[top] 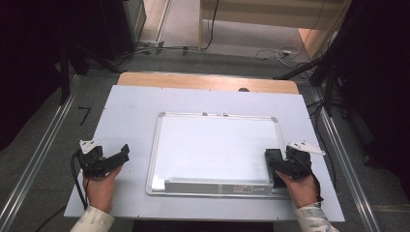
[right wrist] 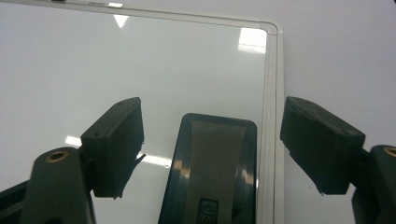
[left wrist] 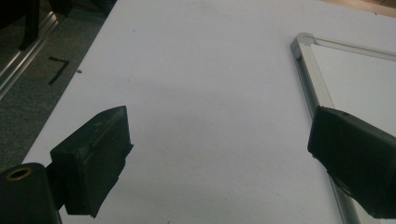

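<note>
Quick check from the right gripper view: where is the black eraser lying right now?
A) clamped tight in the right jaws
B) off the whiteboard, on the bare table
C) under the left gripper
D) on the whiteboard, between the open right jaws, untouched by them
D: the black eraser lies on the whiteboard beside its right frame edge, with a gap to each jaw of the right gripper.

Black grippers [top: 104, 162], brass-looking screws, grey plates, pale patterned sleeves [top: 92, 221].

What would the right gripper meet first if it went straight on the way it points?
Probably the black eraser, which lies on the whiteboard between the open jaws of the right gripper. Past it is bare board up to the far frame, though depth is hard to judge.
</note>
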A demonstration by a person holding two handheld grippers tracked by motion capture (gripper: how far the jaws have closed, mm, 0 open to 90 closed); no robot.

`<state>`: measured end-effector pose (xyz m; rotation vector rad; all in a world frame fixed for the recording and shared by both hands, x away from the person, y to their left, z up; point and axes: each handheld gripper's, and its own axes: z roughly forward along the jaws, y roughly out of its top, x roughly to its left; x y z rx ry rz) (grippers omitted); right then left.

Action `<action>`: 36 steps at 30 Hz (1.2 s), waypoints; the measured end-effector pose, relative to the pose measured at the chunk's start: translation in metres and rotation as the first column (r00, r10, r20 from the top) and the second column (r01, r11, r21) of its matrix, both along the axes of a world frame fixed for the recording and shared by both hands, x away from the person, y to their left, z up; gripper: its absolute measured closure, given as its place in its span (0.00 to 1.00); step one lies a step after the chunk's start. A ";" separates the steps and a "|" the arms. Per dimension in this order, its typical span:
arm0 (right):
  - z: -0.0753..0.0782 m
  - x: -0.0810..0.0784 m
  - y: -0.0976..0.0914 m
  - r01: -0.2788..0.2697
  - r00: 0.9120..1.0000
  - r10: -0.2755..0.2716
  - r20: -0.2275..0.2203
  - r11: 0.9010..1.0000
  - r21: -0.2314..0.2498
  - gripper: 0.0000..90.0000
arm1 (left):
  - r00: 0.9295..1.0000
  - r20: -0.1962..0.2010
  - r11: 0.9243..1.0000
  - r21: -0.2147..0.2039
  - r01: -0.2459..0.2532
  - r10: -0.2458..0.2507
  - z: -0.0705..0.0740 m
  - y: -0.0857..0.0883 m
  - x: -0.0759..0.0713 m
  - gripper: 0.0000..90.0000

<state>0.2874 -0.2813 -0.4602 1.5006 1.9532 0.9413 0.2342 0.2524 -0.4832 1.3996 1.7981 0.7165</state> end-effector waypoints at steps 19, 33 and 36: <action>0.006 -0.003 -0.006 -0.027 1.000 0.027 0.014 1.000 0.002 0.19 | 1.000 -0.003 1.000 0.000 0.000 0.000 -0.001 -0.001 0.001 0.07; 0.007 -0.004 -0.016 -0.016 1.000 0.015 0.020 1.000 0.014 0.18 | 1.000 -0.004 1.000 -0.001 -0.001 0.001 -0.001 -0.001 0.001 0.07; 0.008 -0.004 -0.018 -0.009 1.000 0.009 0.021 1.000 0.019 0.18 | 1.000 -0.004 1.000 -0.001 0.000 0.000 -0.001 -0.001 0.001 0.07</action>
